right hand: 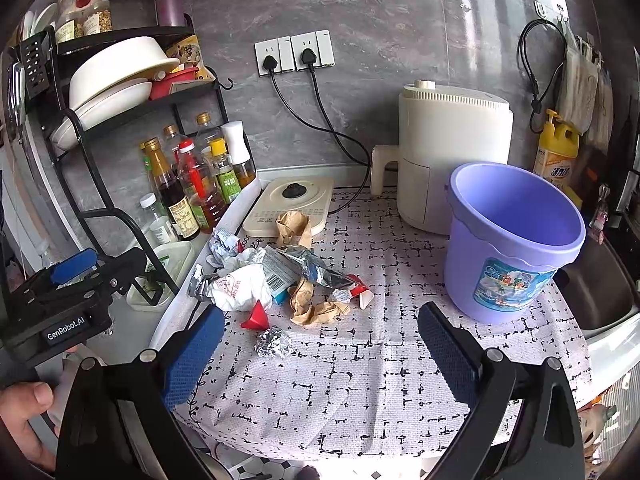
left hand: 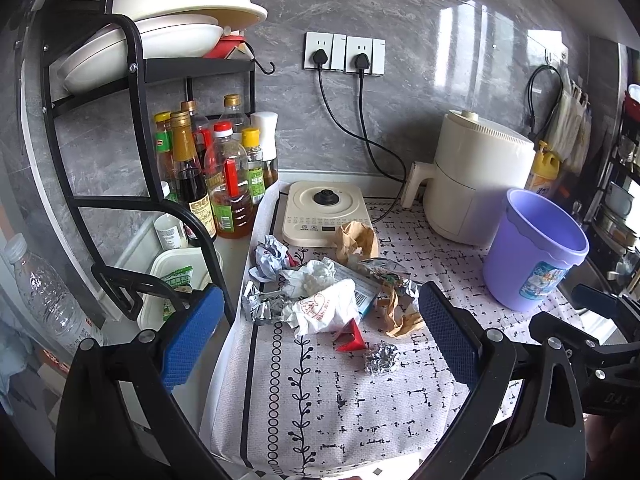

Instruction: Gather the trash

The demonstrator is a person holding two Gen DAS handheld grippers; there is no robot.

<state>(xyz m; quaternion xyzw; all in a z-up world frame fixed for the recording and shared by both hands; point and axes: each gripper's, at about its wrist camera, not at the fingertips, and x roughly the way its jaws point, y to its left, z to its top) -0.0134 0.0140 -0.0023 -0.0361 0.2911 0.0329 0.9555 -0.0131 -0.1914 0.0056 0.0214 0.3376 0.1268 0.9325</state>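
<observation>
Crumpled foil ball [left hand: 381,358] before heaped paper, foil wrappers [left hand: 320,300].

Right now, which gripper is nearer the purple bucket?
Right. The purple bucket sits just ahead and right of the right gripper. The left gripper faces the trash pile, with the bucket far off to its right.
</observation>
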